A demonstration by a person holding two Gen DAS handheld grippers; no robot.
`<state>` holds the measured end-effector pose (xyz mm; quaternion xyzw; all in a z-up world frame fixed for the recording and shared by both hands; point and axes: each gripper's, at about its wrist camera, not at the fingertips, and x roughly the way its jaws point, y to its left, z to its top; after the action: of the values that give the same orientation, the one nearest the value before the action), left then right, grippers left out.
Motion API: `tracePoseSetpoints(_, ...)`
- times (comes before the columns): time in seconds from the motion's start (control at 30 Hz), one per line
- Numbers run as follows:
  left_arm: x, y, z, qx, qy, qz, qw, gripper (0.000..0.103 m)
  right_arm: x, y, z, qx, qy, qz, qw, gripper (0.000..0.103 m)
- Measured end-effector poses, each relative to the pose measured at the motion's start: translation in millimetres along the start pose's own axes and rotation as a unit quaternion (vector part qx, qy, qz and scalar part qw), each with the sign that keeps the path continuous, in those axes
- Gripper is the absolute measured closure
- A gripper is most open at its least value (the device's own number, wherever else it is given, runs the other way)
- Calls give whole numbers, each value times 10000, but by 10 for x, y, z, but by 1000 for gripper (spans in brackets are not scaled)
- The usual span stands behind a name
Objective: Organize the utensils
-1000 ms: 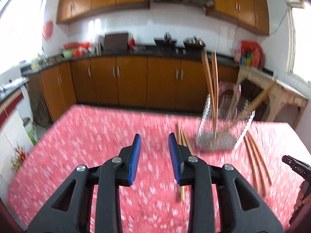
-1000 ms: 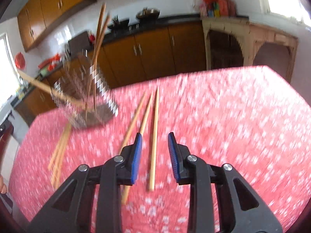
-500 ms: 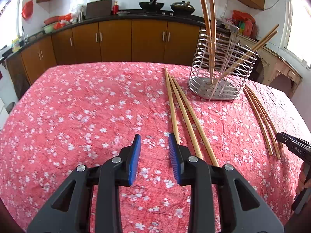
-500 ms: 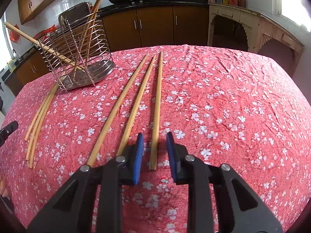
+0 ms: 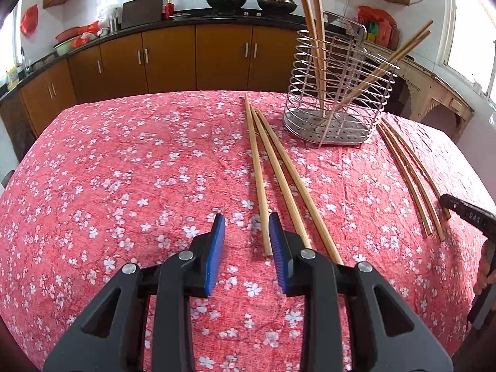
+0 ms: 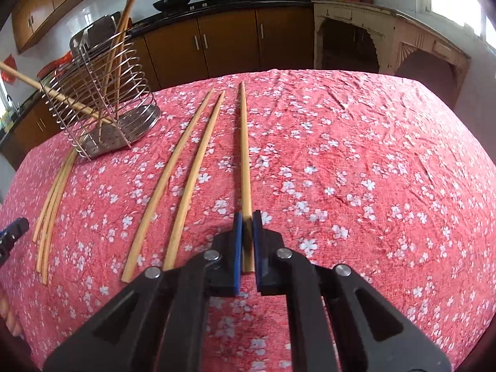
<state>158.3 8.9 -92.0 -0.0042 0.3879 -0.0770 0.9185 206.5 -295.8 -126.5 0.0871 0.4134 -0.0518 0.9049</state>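
A wire utensil holder [image 5: 334, 130] [image 6: 124, 130] with several chopsticks in it stands at the far side of the red flowered table. Three loose chopsticks lie on each side of it. My left gripper [image 5: 246, 226] is open, low over the left group. The near end of the leftmost chopstick [image 5: 257, 170] lies between its blue pads, close to the right pad and not pressed. My right gripper [image 6: 247, 218] is shut on the near end of the right group's outermost chopstick [image 6: 245, 155], which still lies flat on the cloth.
Two more chopsticks [image 5: 297, 192] lie right beside the left gripper, and two [image 6: 183, 173] lie left of the right gripper. The table's far edge [image 5: 186, 93] faces brown kitchen cabinets. A person's fingers [image 5: 485, 272] show at the right edge.
Both grippers have sunk towards the table. The right jaws have closed onto the chopstick that lay between them. The left jaws keep the same gap, now around a chopstick's end.
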Motion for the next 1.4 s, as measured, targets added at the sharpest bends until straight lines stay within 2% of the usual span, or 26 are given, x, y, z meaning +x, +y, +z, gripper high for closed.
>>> tracePoseSetpoints(0.17, 45, -91, 2, 127, 81, -60, 9999, 73, -10, 16, -9, -108, -4, -46, 9999, 95)
tracePoseSetpoints(0.3, 117, -163, 13, 264, 249, 69, 9993, 73, -16, 5, -14, -117, -1, -24, 9999, 95)
tracePoseSetpoints(0.33, 157, -166, 15, 266, 348, 127, 9990, 76, -19, -2, -12, -123, 0, -18, 9999, 95)
tracePoseSetpoints(0.37, 187, -147, 17, 210, 424, 169, 9987, 87, -15, 7, -16, -125, 0, -13, 9999, 95)
tracePoseSetpoints(0.4, 181, -109, 18, 138, 410, 203, 9989, 92, -13, 10, -17, -130, 1, -7, 9999, 95)
tracePoseSetpoints(0.47, 202, -25, 37, 62, 414, 390, 9984, 96, -8, 14, -20, -149, 4, 6, 9999, 95)
tracePoseSetpoints(0.6, 189, 195, 48, -163, 410, 490, 9978, 96, -23, 2, -32, -151, 6, 37, 9999, 95)
tracePoseSetpoints(0.7, 171, 271, 36, -196, 412, 388, 9982, 96, -30, -11, -36, -124, 7, 63, 9999, 95)
tracePoseSetpoints(1.0, 134, 253, 13, -51, 427, 401, 9983, 89, -51, -50, -39, -84, 12, 91, 9999, 95)
tracePoseSetpoints(1.33, 156, 265, 28, -104, 419, 259, 9987, 85, -50, -1, -42, -101, 13, 53, 9999, 95)
tracePoseSetpoints(1.4, 146, 288, 20, -93, 416, 210, 9989, 82, -43, 13, -40, -125, 15, 26, 9999, 95)
